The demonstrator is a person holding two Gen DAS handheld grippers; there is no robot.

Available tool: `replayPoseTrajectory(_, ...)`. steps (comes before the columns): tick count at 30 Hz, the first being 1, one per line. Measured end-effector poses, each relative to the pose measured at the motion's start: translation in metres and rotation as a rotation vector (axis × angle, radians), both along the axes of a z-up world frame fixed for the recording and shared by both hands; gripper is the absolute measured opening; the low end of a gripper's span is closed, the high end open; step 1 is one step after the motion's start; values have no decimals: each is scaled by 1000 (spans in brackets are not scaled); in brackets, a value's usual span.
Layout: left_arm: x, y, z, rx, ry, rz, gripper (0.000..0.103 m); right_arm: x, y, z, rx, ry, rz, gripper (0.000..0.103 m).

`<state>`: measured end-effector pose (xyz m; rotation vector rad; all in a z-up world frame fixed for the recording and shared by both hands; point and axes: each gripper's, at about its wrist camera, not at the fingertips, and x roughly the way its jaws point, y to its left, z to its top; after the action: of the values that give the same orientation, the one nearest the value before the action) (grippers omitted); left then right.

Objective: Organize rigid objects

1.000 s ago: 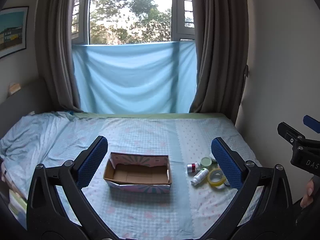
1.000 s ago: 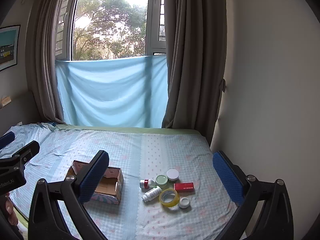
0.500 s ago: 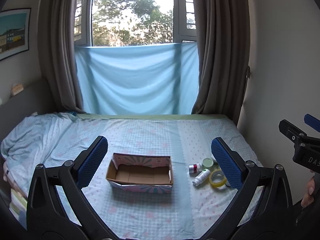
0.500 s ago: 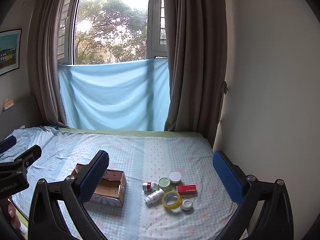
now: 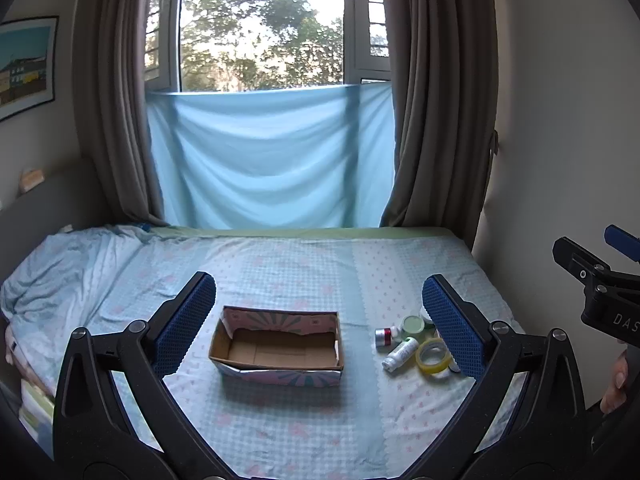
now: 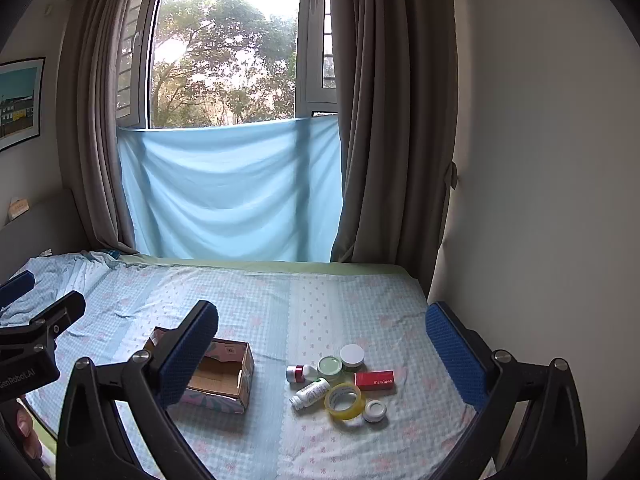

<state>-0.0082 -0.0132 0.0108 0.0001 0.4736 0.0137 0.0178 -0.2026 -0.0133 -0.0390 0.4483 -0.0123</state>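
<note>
An open, empty cardboard box (image 5: 278,350) sits on the bed; it also shows in the right wrist view (image 6: 222,378). To its right lies a cluster: a yellow tape roll (image 6: 345,401), a white bottle on its side (image 6: 311,392), a red-capped bottle (image 6: 300,373), a green jar (image 6: 330,367), a white-lidded jar (image 6: 352,356), a red box (image 6: 374,380) and a small white lid (image 6: 375,411). My left gripper (image 5: 320,324) is open and empty, held above the bed before the box. My right gripper (image 6: 322,348) is open and empty, facing the cluster from a distance.
The bed (image 5: 280,264) has a light blue patterned sheet, rumpled at the left (image 5: 72,264). A wall (image 6: 540,200) runs along the bed's right edge. Curtains (image 5: 436,100) and a hung blue cloth (image 5: 272,160) stand behind the bed.
Both grippers have drifted slightly; the box and the cluster sit a little further right and lower in each view. Nothing was grasped or moved.
</note>
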Motion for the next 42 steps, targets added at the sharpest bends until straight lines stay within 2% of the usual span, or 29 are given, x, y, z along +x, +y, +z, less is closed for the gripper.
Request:
replayPoseTrajectory(30, 11, 0, 1, -12, -29, 11, 103, 15, 0, 1, -3, -16, 9, 103)
replayPoseTrajectory(35, 18, 0, -3, -22, -11, -8, 103, 19, 0, -1, -21, -17, 14, 103)
replayPoseTrajectory(42, 35, 4, -5, 9, 27, -13, 103, 31, -2, -5, -7, -3, 7, 103)
